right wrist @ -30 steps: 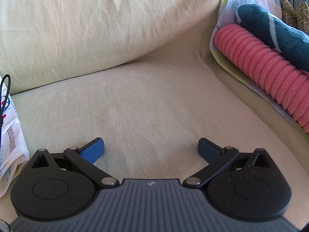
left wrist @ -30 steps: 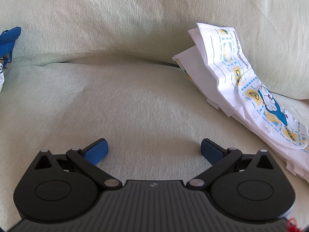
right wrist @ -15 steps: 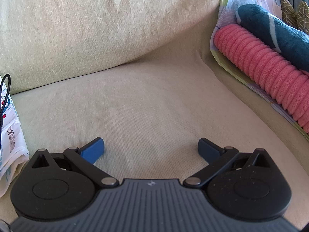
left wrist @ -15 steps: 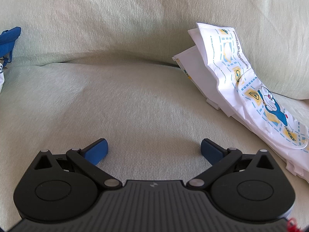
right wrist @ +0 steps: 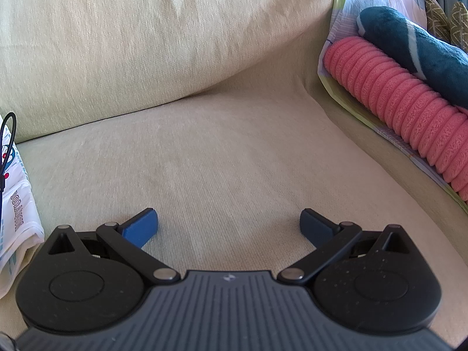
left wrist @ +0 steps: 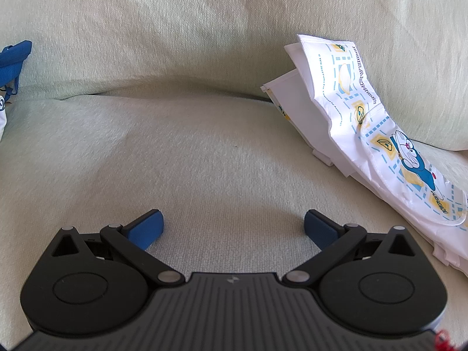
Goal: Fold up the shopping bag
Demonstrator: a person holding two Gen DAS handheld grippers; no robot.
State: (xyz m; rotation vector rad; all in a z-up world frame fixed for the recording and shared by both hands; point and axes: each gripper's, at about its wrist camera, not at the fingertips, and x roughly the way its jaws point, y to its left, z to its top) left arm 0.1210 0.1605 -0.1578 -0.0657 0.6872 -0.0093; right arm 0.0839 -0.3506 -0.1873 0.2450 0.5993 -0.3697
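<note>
From my left wrist view, my left tool (left wrist: 233, 228) rests low over the sofa seat (left wrist: 204, 152) with its blue pads spread wide and nothing between them, which I take as a waiting pose: it sits square to the bare middle of the cushion, where a bag could be laid flat. The shopping bag (left wrist: 374, 134), white with a blue cartoon print, lies crumpled along the right side of the seat, its top end propped against the back cushion (left wrist: 204, 23), well apart from the pads; it looks loosely doubled, not neatly folded. A blue strap (left wrist: 14, 58) shows at the far left edge of the seat. From my right wrist view, my right tool (right wrist: 228, 225) is likewise spread and holds nothing, hovering over open cushion. The bag's printed edge shows at its left, near the seat's left side, so the bag lies between my two tools. A pink ribbed roll (right wrist: 403, 102) and a dark teal plush (right wrist: 409, 41) lie along the right edge.
</note>
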